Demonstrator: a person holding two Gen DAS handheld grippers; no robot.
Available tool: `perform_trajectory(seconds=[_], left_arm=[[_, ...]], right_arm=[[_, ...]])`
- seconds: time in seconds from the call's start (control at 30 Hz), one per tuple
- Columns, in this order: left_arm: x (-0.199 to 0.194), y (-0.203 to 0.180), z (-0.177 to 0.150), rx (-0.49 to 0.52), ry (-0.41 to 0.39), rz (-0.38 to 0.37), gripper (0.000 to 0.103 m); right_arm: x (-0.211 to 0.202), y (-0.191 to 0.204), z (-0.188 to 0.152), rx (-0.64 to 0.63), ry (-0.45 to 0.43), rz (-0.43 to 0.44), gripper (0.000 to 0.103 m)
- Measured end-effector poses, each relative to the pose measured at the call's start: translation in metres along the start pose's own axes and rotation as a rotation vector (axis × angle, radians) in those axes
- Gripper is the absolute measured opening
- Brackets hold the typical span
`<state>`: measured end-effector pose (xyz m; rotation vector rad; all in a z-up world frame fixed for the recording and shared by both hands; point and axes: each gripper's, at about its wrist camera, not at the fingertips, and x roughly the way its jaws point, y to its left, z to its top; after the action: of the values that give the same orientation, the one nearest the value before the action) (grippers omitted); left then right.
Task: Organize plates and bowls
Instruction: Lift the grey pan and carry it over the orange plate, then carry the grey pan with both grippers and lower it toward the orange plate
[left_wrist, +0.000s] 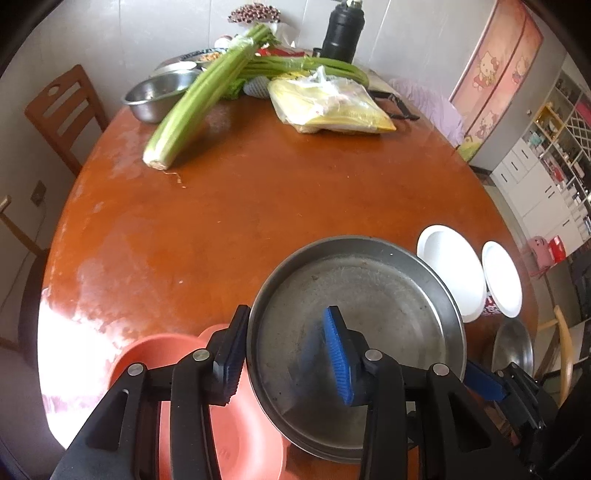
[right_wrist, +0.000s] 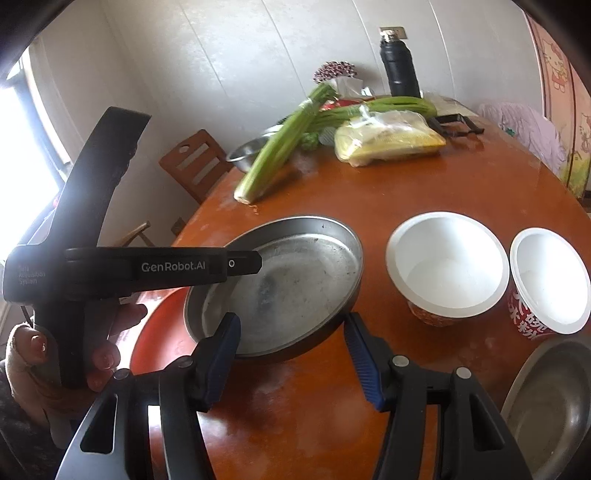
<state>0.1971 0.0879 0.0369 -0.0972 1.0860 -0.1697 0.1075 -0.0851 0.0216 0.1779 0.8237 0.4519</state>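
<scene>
The left gripper (left_wrist: 288, 356) is wide apart, one finger on each side of a rim. The right gripper (right_wrist: 291, 363) is wide too and holds nothing.

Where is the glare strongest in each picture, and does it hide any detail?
Left wrist view: sunlight blows out the round brown wooden table's near-left edge, whitening its surface. Right wrist view: the window at far left is pure white, showing no detail outside. Both views curve strongly at the edges.
</scene>
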Motion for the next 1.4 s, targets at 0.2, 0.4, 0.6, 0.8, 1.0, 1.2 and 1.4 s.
perform_trajectory(seconds=[0.2,0.4,0.6,0.8,1.0,1.2,1.4], left_arm=[[-0.032,0.009,-0.010,-0.020,-0.054,0.012,0.041],[-0.058,0.020,-0.023,-0.041,-0.093,0.023,0.042],[-0.072,0.036,-0.032,-0.083,-0.119,0.020,0.043],[-0.074,0.056,-0.045,-0.125,-0.118,0.024,0.043],[-0.071,0.064,-0.054,-0.152,-0.119,0.026,0.043],[-0.062,0.071,-0.063,-0.172,-0.106,0.015,0.043],[-0.047,0.077,-0.071,-0.190,-0.079,0.020,0.043]], right_arm=[[-0.012,0.020,0.001,-0.038,-0.013,0.026,0.059],[-0.021,0.039,-0.001,-0.076,-0.023,0.040,0.059],[-0.025,0.058,-0.003,-0.107,-0.022,0.065,0.059],[-0.021,0.075,-0.006,-0.147,-0.006,0.077,0.059],[-0.017,0.085,-0.010,-0.175,0.005,0.074,0.059],[-0.012,0.087,-0.012,-0.177,0.017,0.070,0.059],[-0.004,0.089,-0.013,-0.190,0.033,0.065,0.059]])
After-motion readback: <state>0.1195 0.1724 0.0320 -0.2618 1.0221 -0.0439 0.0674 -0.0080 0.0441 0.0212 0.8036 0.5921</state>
